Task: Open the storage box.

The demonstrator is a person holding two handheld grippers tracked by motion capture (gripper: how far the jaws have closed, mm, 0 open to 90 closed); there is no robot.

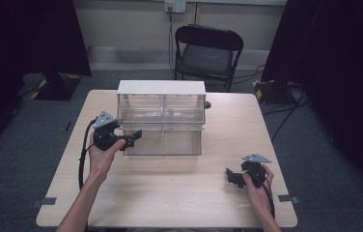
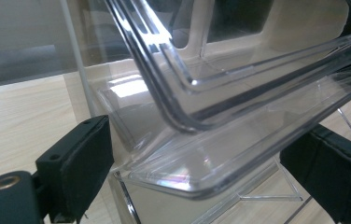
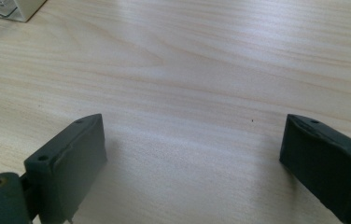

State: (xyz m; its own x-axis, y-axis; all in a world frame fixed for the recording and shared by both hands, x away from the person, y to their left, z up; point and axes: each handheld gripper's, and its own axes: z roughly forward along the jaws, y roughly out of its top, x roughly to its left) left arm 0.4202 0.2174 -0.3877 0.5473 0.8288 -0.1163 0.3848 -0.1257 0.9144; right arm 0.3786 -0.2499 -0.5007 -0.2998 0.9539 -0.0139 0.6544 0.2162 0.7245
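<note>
Left gripper (image 1: 132, 138) sits at the left front corner of the clear drawer (image 1: 162, 141), one jaw on either side of the drawer's rim; in the left gripper view the rim (image 2: 201, 186) runs between the two black jaws, but whether the pads press on it I cannot tell; the drawer is pulled partway out of the clear cabinet (image 1: 161, 107) toward the person, its long axis lying across the table, parallel to the cabinet's front, its open side up; the cabinet, white-topped, stands near the far middle of the table (image 1: 179, 193); right gripper (image 1: 229, 175) rests well apart from the drawer, near the right front of the table, held in the right hand (image 1: 257, 186), its jaws wide apart over bare wood; the surface is pale wood grain; beyond it, grey carpet, a black folding chair (image 1: 207, 50) against a light wall, dark curtains at both sides.
</note>
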